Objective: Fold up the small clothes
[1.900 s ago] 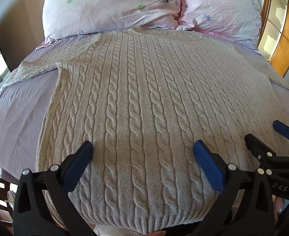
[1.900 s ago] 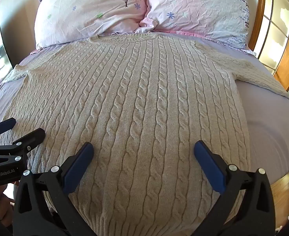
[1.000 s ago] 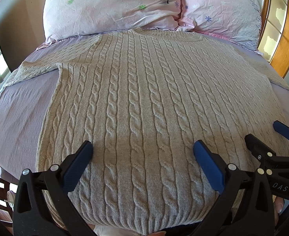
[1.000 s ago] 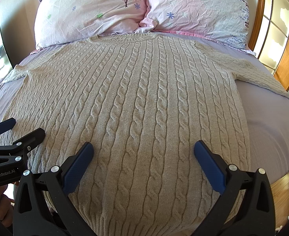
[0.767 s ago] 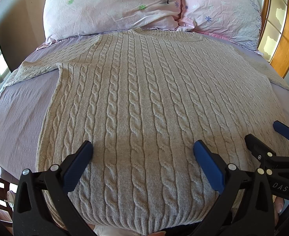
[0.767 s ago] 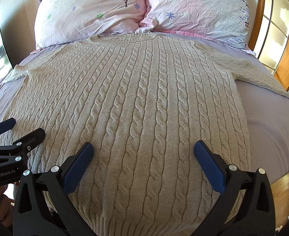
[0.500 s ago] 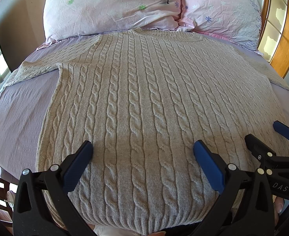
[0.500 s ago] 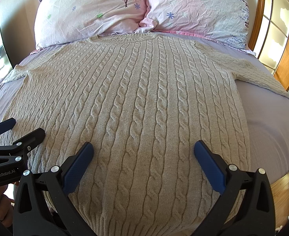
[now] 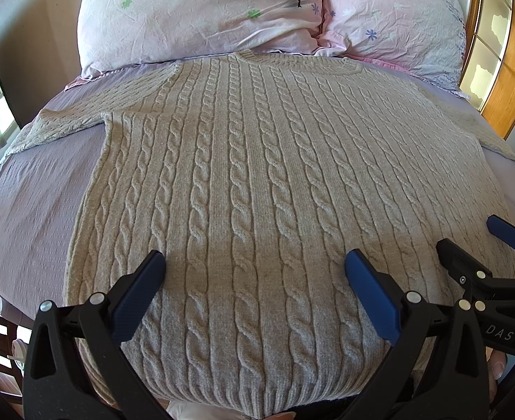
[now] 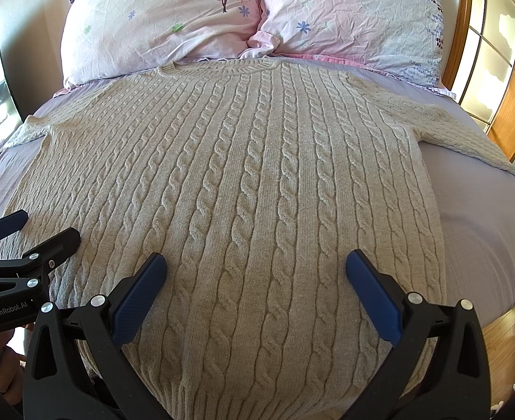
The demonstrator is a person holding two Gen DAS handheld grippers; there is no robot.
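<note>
A beige cable-knit sweater (image 9: 257, 182) lies flat and face up on the bed, collar toward the pillows, sleeves spread to both sides; it also shows in the right wrist view (image 10: 250, 189). My left gripper (image 9: 253, 266) is open and empty, hovering above the sweater near its hem. My right gripper (image 10: 257, 266) is open and empty, also above the hem area. The right gripper also shows at the right edge of the left wrist view (image 9: 474, 245). The left gripper shows at the left edge of the right wrist view (image 10: 36, 231).
The bed has a lilac sheet (image 9: 29, 203). Two floral pillows (image 9: 201, 10) (image 10: 355, 17) lie at its head. A wooden frame with panes (image 10: 495, 56) stands at the right. The bed's near edge runs just below the hem.
</note>
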